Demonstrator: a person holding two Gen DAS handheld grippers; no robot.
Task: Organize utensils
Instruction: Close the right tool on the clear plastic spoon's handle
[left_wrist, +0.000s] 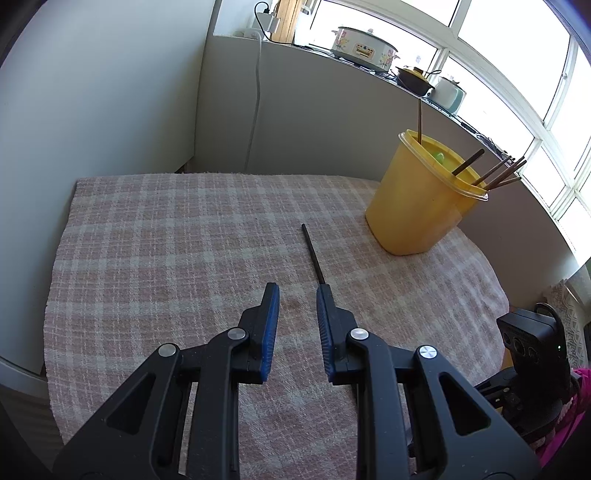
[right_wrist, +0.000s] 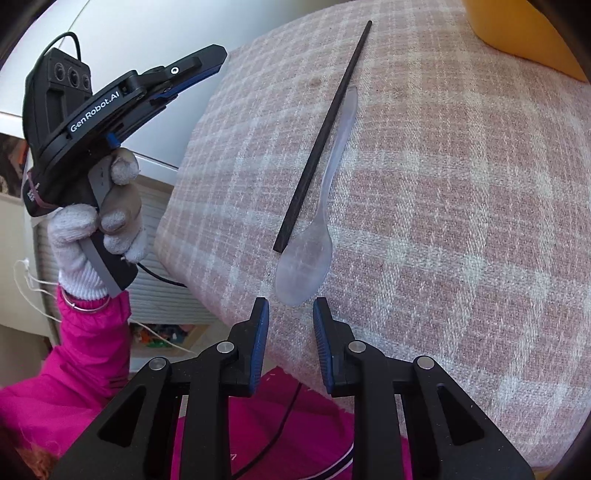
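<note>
Lying flat on the checked cloth (right_wrist: 443, 184), well short of the yellow tub (left_wrist: 421, 195), are your last two pieces: a black chopstick (right_wrist: 325, 136) and a clear plastic spoon (right_wrist: 314, 229) touching along its side. Both look light; the spoon is thin, smooth and likely slippery, and may flex. Your right claw (right_wrist: 290, 306) hangs just before the spoon's bowl, jaws narrowly apart and empty. Your left claw (left_wrist: 297, 291) is likewise parted, holding nothing. Pinch the spoon's handle across its width, clear of the chopstick.
</note>
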